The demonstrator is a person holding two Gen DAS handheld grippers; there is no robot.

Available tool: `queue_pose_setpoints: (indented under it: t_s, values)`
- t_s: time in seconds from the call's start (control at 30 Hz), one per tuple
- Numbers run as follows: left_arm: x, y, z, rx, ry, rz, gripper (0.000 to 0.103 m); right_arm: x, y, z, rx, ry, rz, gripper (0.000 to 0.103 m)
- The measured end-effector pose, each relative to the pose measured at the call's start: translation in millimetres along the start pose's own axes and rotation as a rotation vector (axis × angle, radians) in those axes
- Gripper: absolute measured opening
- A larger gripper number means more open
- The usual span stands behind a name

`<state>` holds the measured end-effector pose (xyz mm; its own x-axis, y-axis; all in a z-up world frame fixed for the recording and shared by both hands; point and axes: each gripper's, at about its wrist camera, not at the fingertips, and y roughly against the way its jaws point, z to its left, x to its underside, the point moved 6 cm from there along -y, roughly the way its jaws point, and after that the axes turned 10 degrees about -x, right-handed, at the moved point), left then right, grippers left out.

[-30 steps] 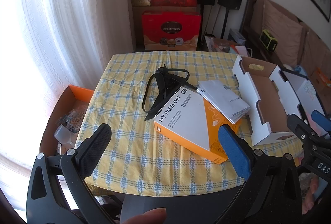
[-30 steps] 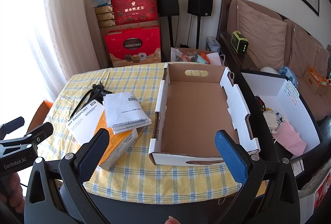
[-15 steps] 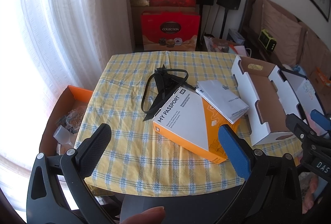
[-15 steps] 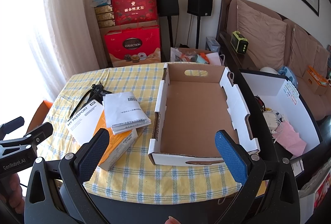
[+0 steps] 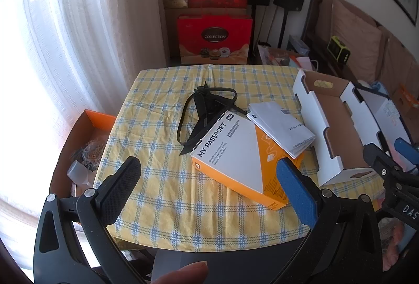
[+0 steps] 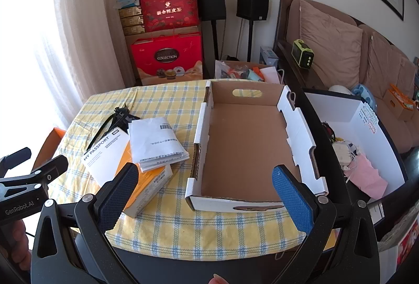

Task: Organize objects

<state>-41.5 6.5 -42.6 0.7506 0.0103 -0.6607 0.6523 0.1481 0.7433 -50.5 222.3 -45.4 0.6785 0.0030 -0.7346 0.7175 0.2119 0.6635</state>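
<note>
Passport box [image 5: 237,153] lies left of the tray [image 6: 243,145] as before; nothing moved, both our jaws spread, empty.

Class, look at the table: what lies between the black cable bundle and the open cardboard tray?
The folded paper leaflet, resting partly on the orange My Passport box, lies between the cable bundle and tray; right wrist view.
</note>
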Motion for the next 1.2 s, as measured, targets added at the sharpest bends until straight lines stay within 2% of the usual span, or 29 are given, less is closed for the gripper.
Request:
queue_pose_setpoints:
  t_s: [0.43,0.67,0.87,1.2]
  values:
    - [-7,-10,-12,0.009,-0.027,-0.006,0.103,-2,-10,-16,0.022,-0.012,0.010,0.103]
    - [-14,-19,-20,0.007,-0.047,-0.014,0.103,-6,-14,-36,0.056,-0.022,0.018,0.103]
    - [-22,-34,-27,0.022,-0.064,-0.017,0.103,-8,-19,-67,0.103,-0.034,0.034,0.103]
    - [-33,-59,-41,0.144,-0.039,0.063,0.103,-5,-28,-131,0.201,-0.093,0.065,0.102]
